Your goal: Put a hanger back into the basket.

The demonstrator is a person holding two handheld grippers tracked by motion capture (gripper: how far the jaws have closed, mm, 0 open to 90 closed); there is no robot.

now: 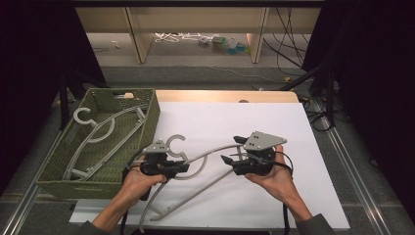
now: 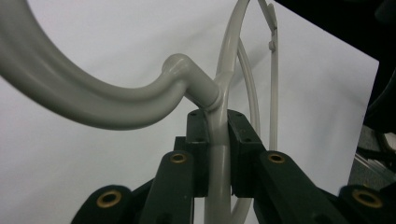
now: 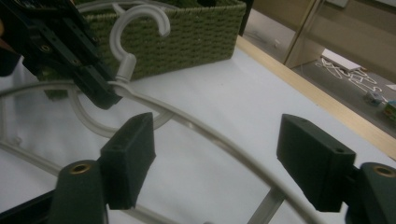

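Hanger (image 1: pixel 205 169) pinched by left gripper (image 1: pixel 182 167) beside basket (image 1: pixel 147 128); right gripper (image 1: pixel 230 157) fingers wide, over white tabletop.

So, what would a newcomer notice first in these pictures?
A grey hanger at the middle of the white table, the left gripper shut on it just below the hook. The right gripper stands open over its arm. A green woven basket at the left holds another hanger.
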